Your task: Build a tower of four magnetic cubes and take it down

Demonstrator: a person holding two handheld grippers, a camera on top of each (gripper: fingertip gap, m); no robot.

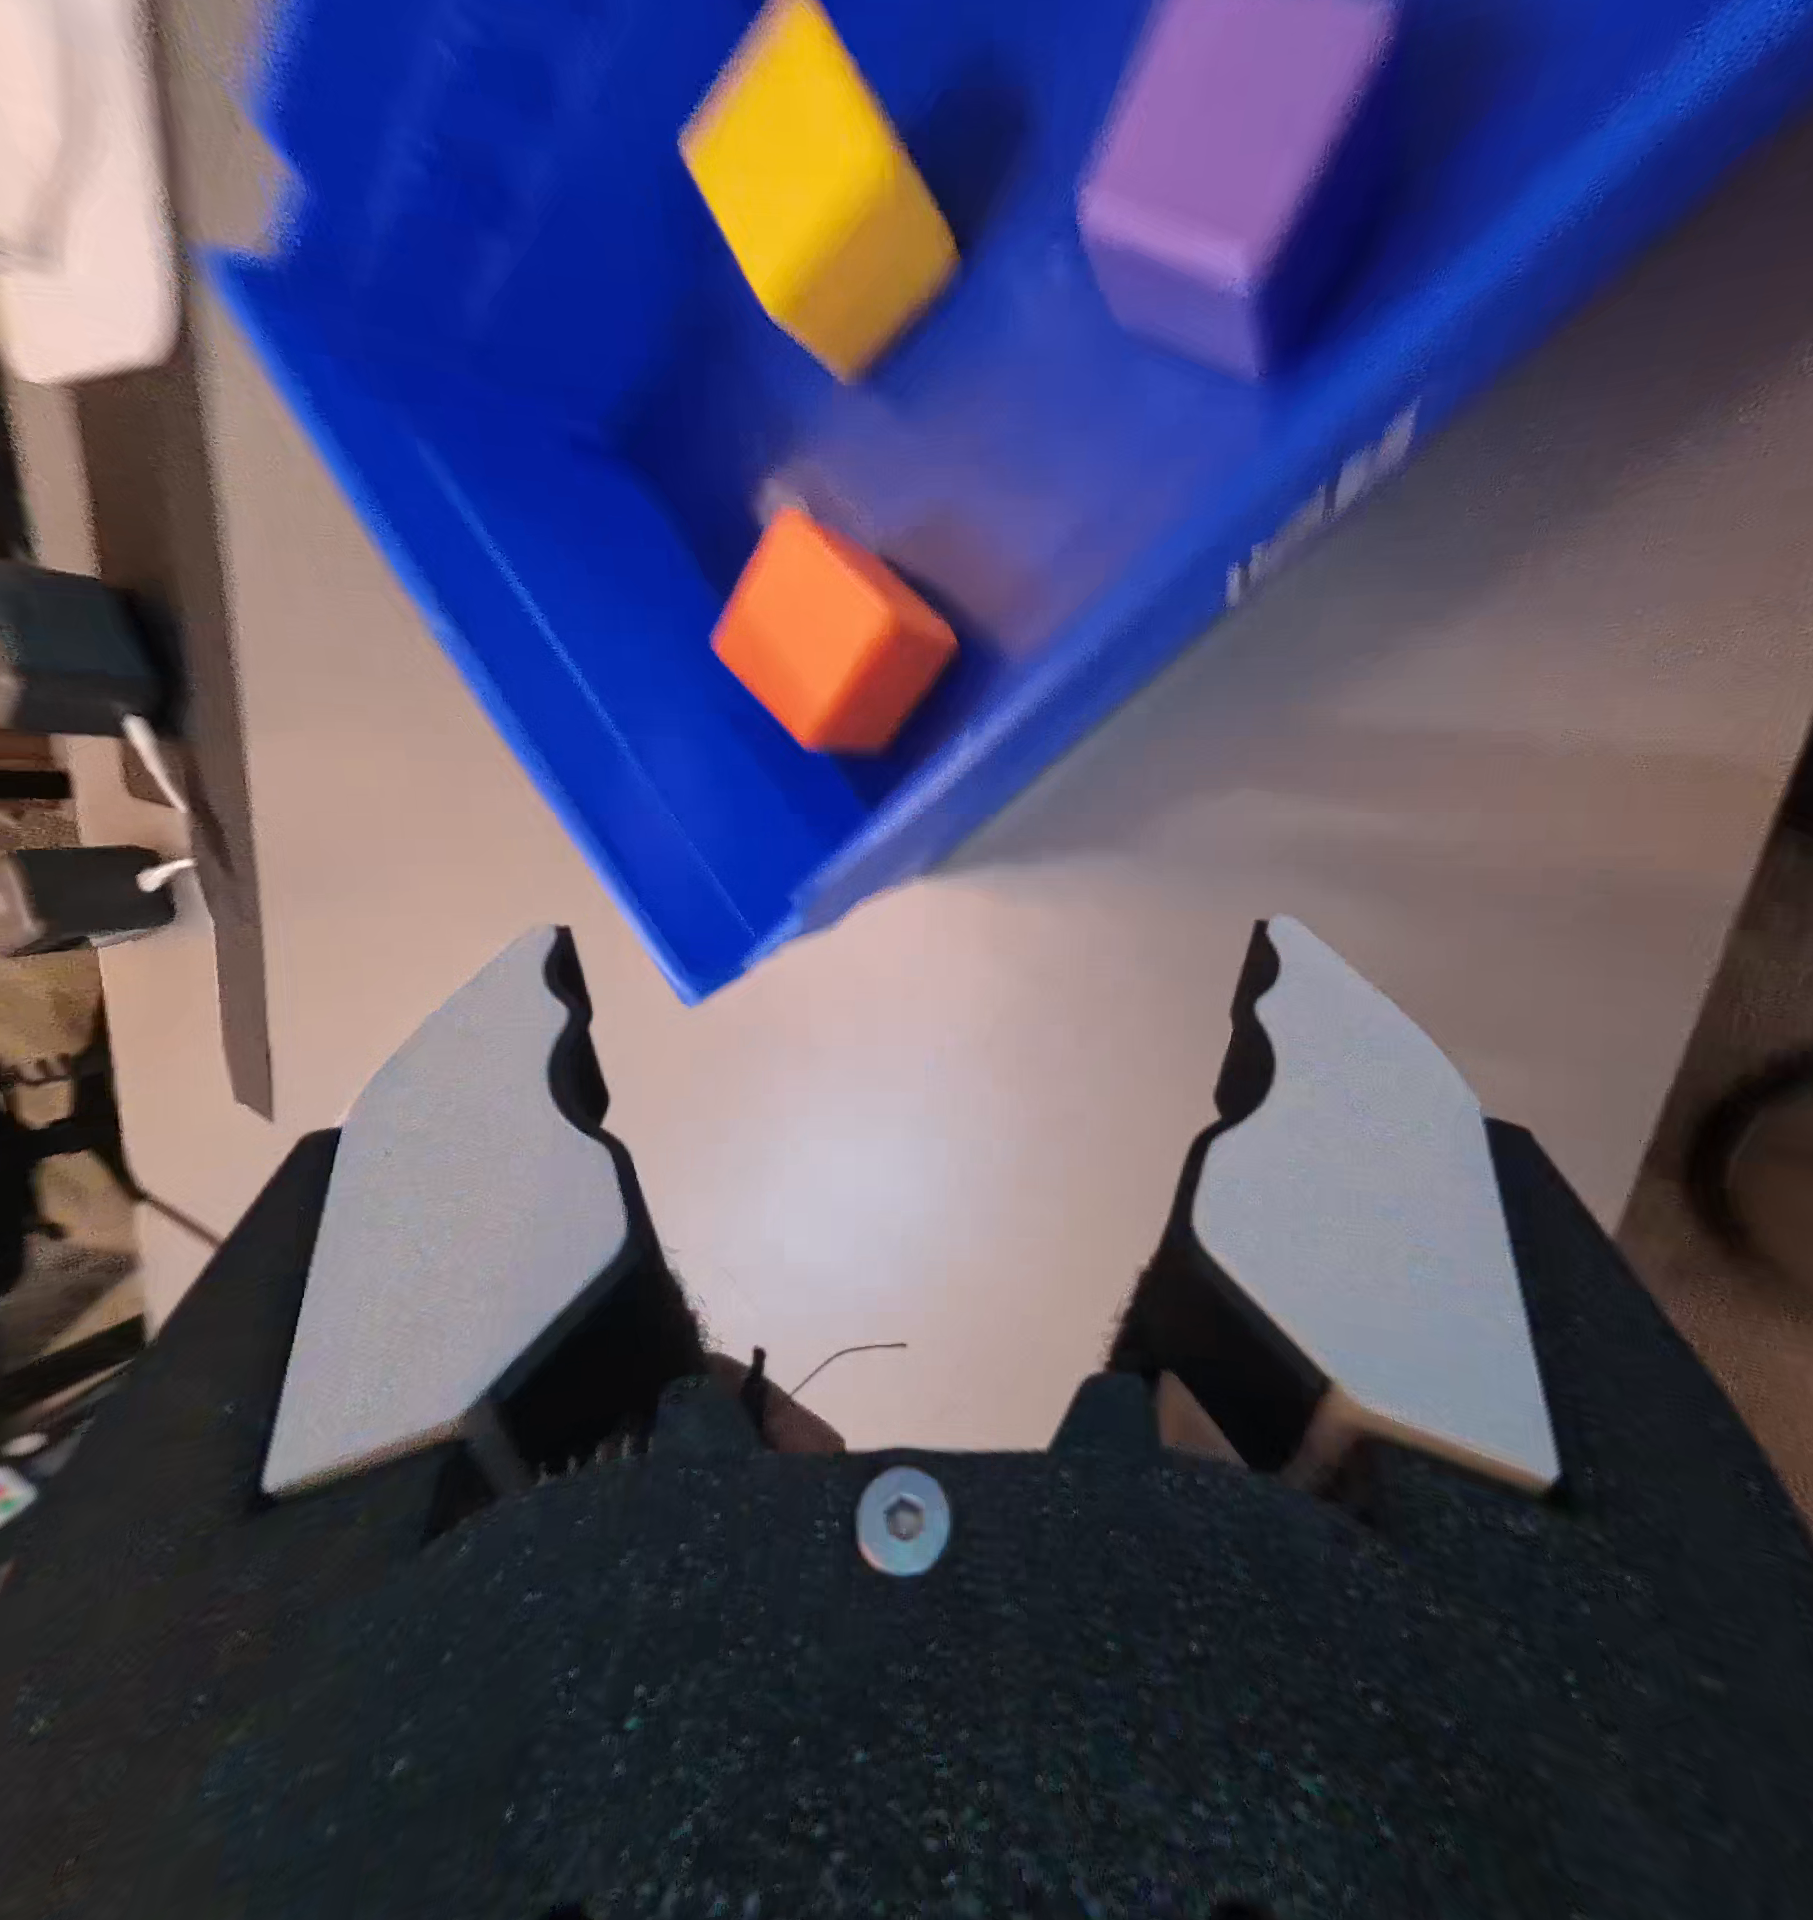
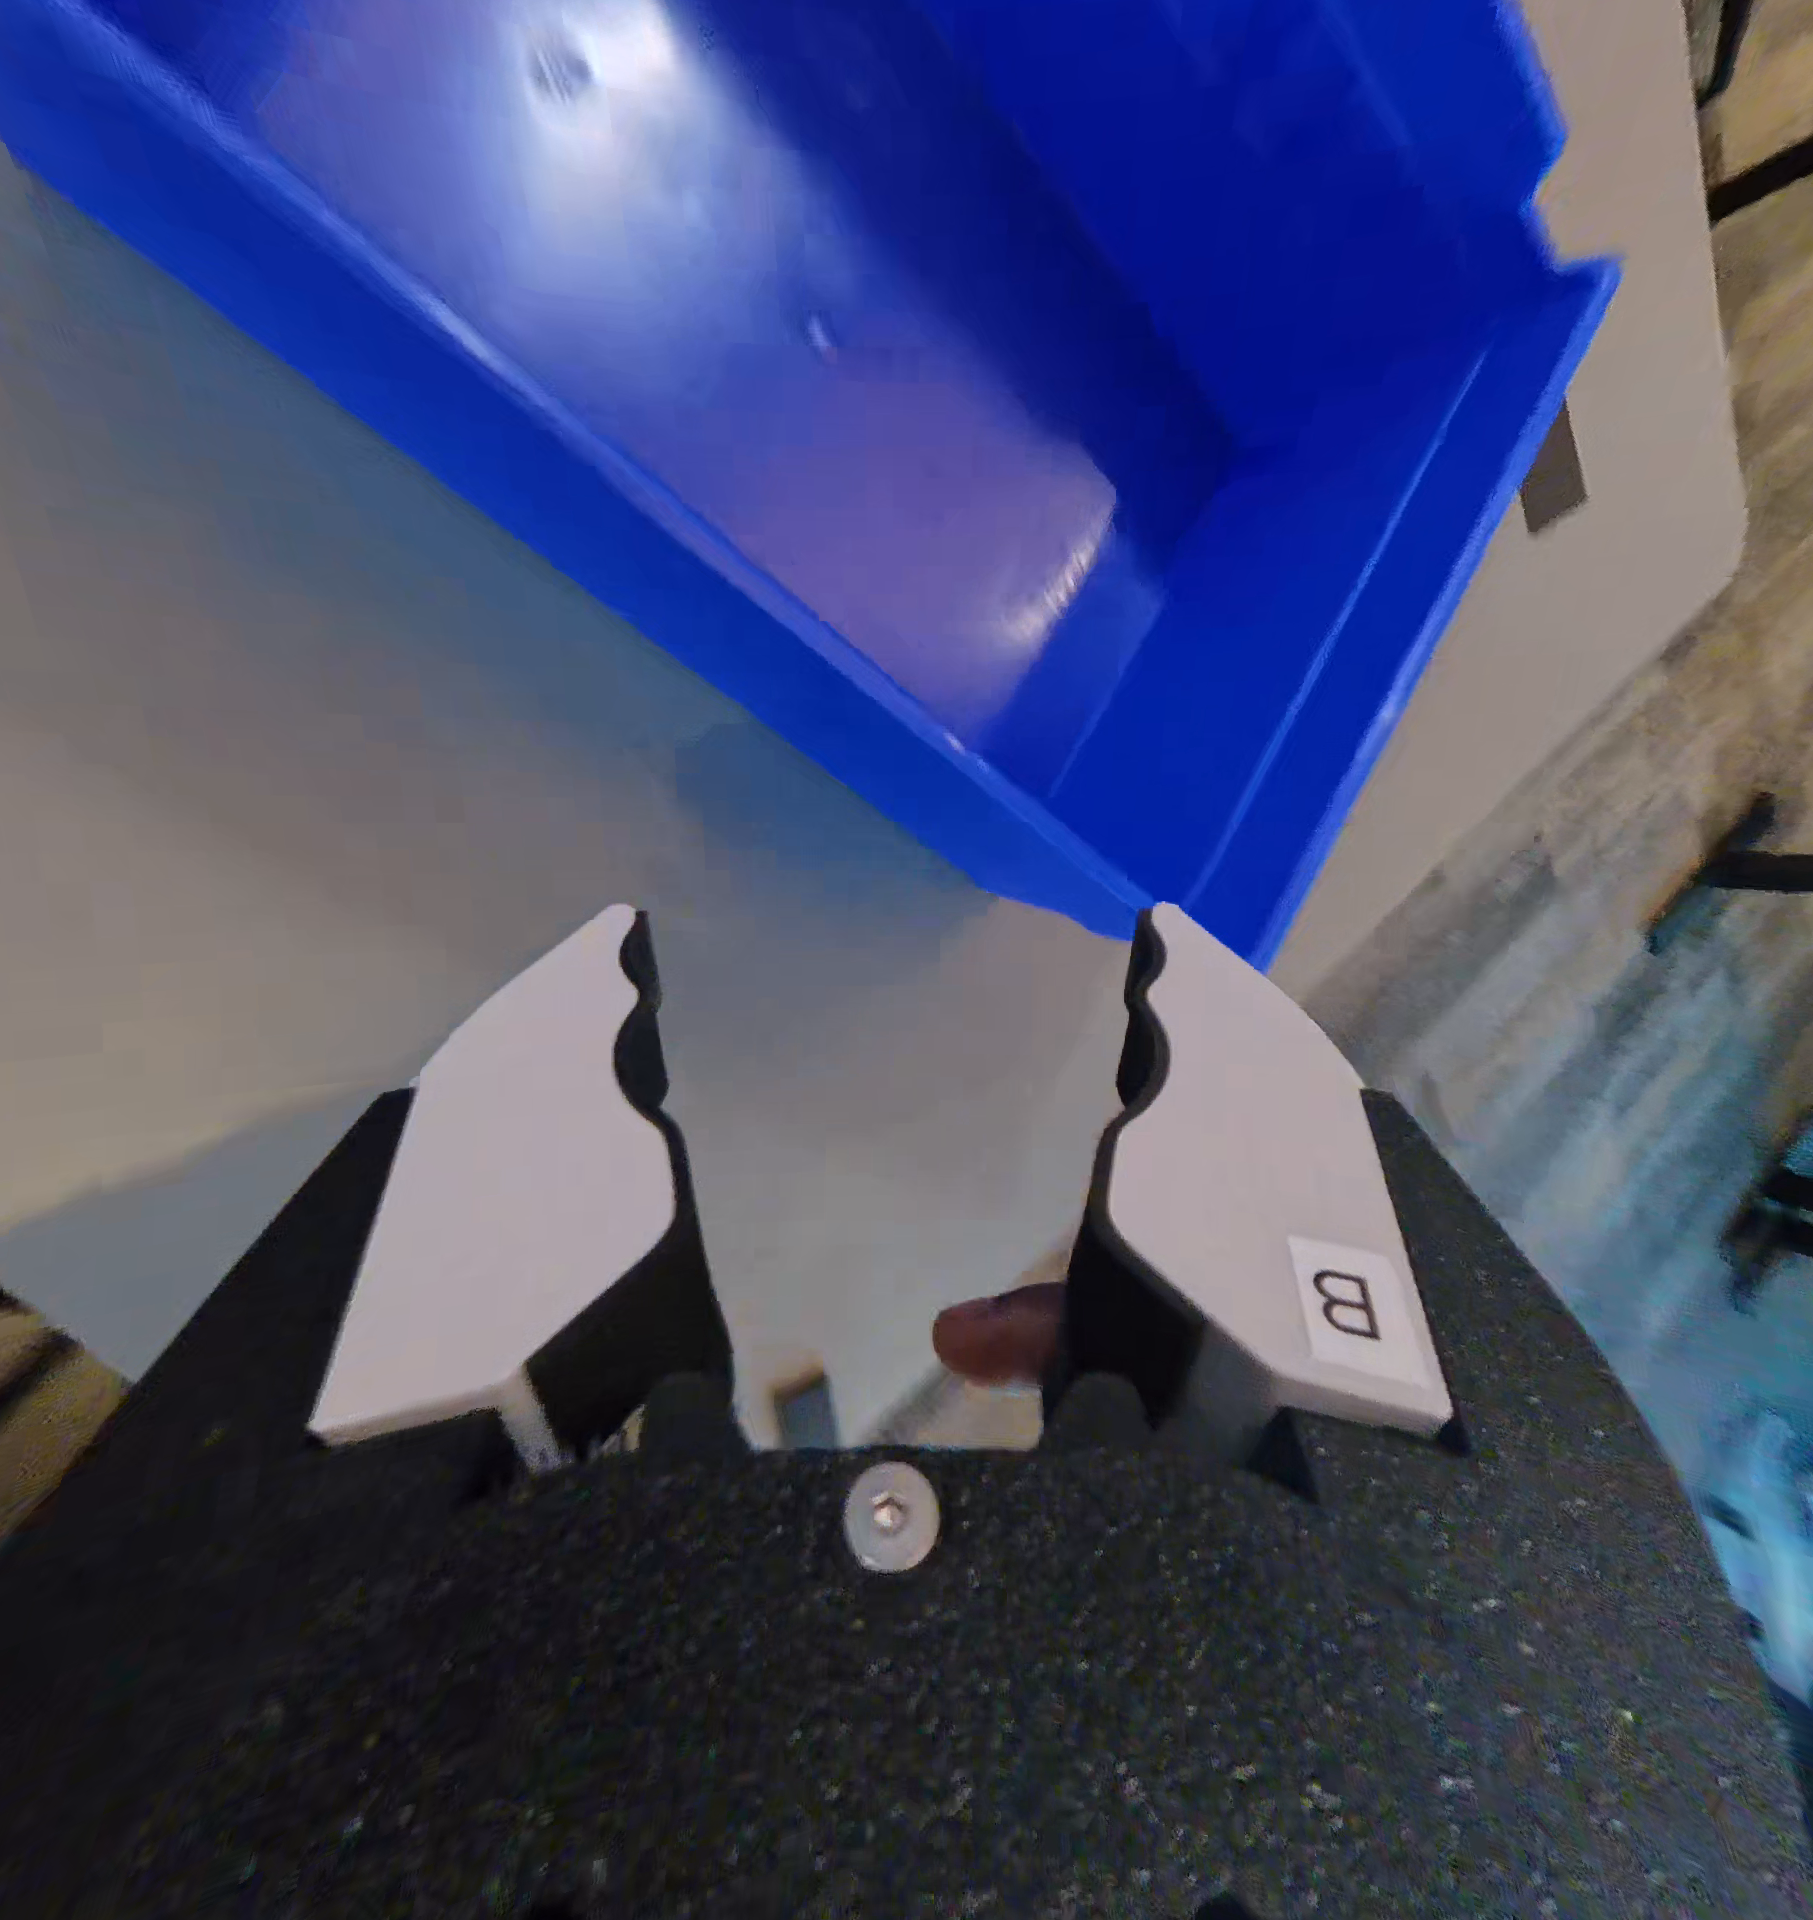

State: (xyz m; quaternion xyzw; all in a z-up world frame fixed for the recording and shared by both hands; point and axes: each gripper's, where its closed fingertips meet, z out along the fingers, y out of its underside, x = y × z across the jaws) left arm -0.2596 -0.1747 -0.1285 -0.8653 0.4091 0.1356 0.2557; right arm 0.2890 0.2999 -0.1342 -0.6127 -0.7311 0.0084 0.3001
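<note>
Cubes sit loose in a blue bin (image 1: 528,436) on a pale table (image 1: 881,1143): orange (image 1: 829,634) near the bin's close corner, yellow (image 1: 819,187) farther in, purple (image 1: 1234,197) beside it and apart from it. A fourth cube shows in neither view; no tower is begun. The left gripper (image 1: 912,966) hangs above the table just short of the bin's corner, its fingers spread wide with nothing between them. The right gripper (image 2: 891,935) is also spread and bare, one fingertip (image 2: 1193,987) over the corner of what looks like the same bin (image 2: 1297,727) — whether it touches the rim I cannot tell. The part of the bin seen from the right holds nothing. Judged step: reach in for a first cube. Orange looks the handiest for the left; come in over the wall, square the pads to two flat faces — it sits turned diagonally to the fingers — and close on the middle. Both grippers point forward and down, tilted toward the bin. Views are blurred.
</note>
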